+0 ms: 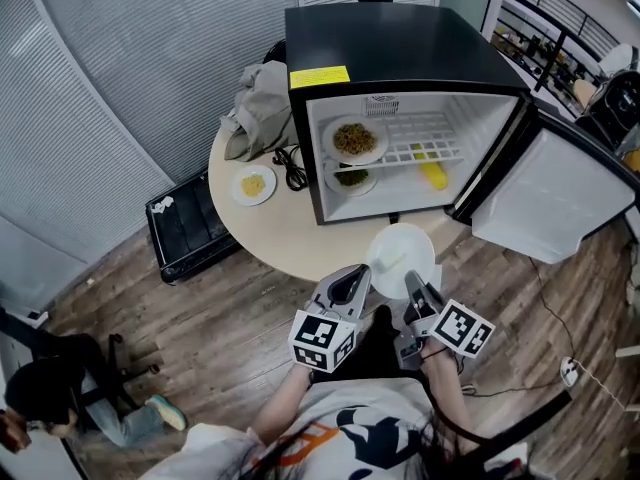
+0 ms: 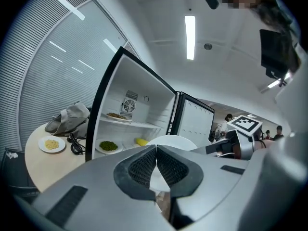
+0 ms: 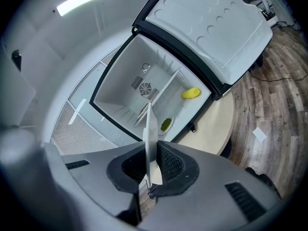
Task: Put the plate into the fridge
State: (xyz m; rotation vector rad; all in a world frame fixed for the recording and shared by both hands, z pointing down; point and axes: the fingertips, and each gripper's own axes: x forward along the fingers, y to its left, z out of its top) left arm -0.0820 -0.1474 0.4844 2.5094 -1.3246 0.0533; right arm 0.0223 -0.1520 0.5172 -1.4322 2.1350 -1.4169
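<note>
Well off to the left of the left jaws, on the round beige table (image 1: 290,233), lie a crumpled grey cloth (image 1: 257,108), a small white plate of yellow food (image 1: 253,183) and a coiled black cable (image 1: 292,168). The left gripper (image 1: 352,280) has its jaws pressed together at the tips with nothing clamped between them. Straight ahead of both pairs of jaws stands the black box-shaped fridge (image 1: 390,48), white inside, on the same table. Its white wire shelf (image 1: 430,138) carries a white plate of brownish-green food (image 1: 354,140). Beneath the shelf, on the fridge floor, are a second white plate with green food (image 1: 351,178) and, to its right, a yellow lump (image 1: 433,175). The empty round white plate (image 1: 400,253) sits just beyond and to the right of the left jaws, in front of the open fridge and not yet inside it. The right gripper (image 1: 414,284) is clenched on this plate's near rim, and in its own view the plate (image 3: 148,124) runs edge-on between the two pads. To the right of the right jaws the fridge's white-lined door (image 1: 555,193) stands swung wide open.
</note>
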